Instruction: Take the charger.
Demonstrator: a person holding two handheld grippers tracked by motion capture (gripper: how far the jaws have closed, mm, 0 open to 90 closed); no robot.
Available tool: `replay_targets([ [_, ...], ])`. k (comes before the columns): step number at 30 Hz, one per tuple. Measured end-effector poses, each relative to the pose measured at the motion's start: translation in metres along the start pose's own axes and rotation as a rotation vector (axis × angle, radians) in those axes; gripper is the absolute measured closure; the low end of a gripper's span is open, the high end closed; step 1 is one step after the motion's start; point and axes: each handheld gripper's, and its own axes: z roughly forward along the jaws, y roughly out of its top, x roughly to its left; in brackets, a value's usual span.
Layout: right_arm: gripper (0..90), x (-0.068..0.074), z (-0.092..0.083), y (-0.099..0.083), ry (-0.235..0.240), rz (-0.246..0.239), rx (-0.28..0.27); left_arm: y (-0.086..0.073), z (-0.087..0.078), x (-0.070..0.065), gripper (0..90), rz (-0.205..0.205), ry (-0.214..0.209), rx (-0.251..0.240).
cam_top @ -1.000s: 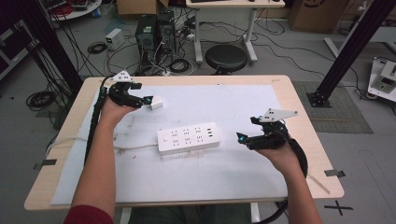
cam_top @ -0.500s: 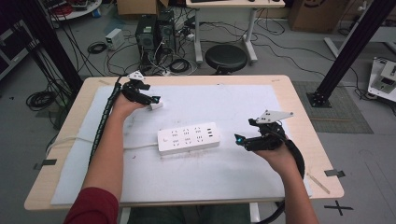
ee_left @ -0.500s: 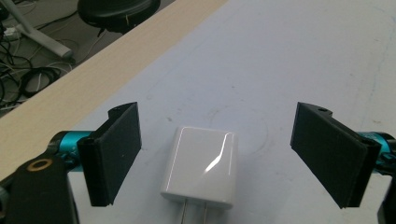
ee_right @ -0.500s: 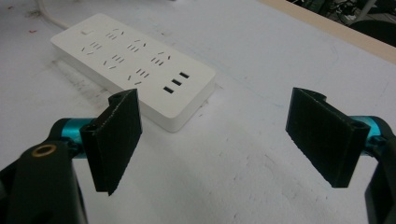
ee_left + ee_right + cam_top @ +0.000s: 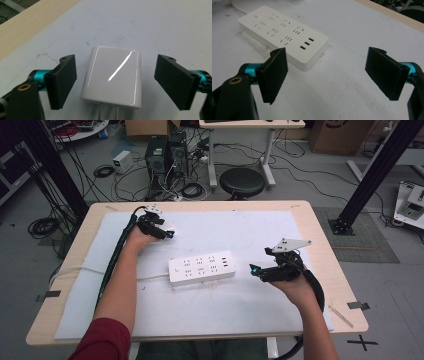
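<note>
A white plug-in charger (image 5: 113, 75) lies flat on the white mat, its two metal prongs pointing toward the camera in the left gripper view. My left gripper (image 5: 119, 81) straddles it; the jaws have just been closing, and a gap still shows on each side of the charger. Seen from above, the left gripper (image 5: 161, 231) covers the charger at the mat's back left. A white power strip (image 5: 201, 267) lies in the middle of the mat. My right gripper (image 5: 256, 270) hovers open just right of it, nothing between its jaws (image 5: 332, 75), with the strip's USB end (image 5: 307, 43) ahead.
The white mat (image 5: 240, 310) covers most of the wooden table (image 5: 320, 230). The strip's cord (image 5: 75, 270) runs off to the left. The left gripper's black cable (image 5: 117, 255) trails along the forearm. A stool, computers and cables stand on the floor beyond the table.
My left hand has moved right and down onto the charger, which now lies between its jaws. The right hand and the power strip have stayed put.
</note>
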Motion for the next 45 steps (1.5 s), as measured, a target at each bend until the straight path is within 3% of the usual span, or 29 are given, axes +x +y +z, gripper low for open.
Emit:
replay_targets([
  [4,18.7,0.001,0.0,0.001,-0.002,0.003,-0.001,-0.001,-0.001,0.001,23.1,-0.003,0.021,0.009],
  [13,18.7,0.001,-0.003,-0.002,-0.007,-0.002,-0.001,-0.004,0.002,0.001,33.1,-0.002,0.01,0.033],
  [18,18.7,0.001,-0.005,-0.004,-0.009,-0.003,0.001,-0.003,0.002,-0.001,42.2,0.021,0.002,0.031],
  [23,18.7,0.002,-0.008,-0.002,-0.012,0.001,-0.007,0.002,-0.003,-0.006,42.4,0.044,0.03,0.061],
  [27,18.7,0.004,-0.01,0.0,-0.006,-0.015,-0.014,0.01,-0.022,-0.015,42.4,0.069,0.033,0.054],
  [31,18.7,0.005,-0.012,0.0,0.009,-0.021,-0.027,0.022,-0.055,-0.03,42.4,0.116,0.048,-0.001],
  [34,18.7,0.007,-0.014,-0.001,0.017,-0.033,-0.038,0.027,-0.077,-0.043,42.4,0.125,0.053,-0.039],
  [36,18.7,0.008,-0.016,-0.002,0.022,-0.034,-0.039,0.03,-0.093,-0.054,42.4,0.123,0.051,-0.06],
  [38,18.7,0.008,-0.017,-0.002,0.04,-0.034,-0.04,0.03,-0.108,-0.068,42.4,0.119,0.024,-0.094],
  [45,18.7,0.005,-0.017,-0.002,0.052,-0.044,-0.026,0.019,-0.147,-0.116,42.4,0.16,-0.004,-0.109],
])
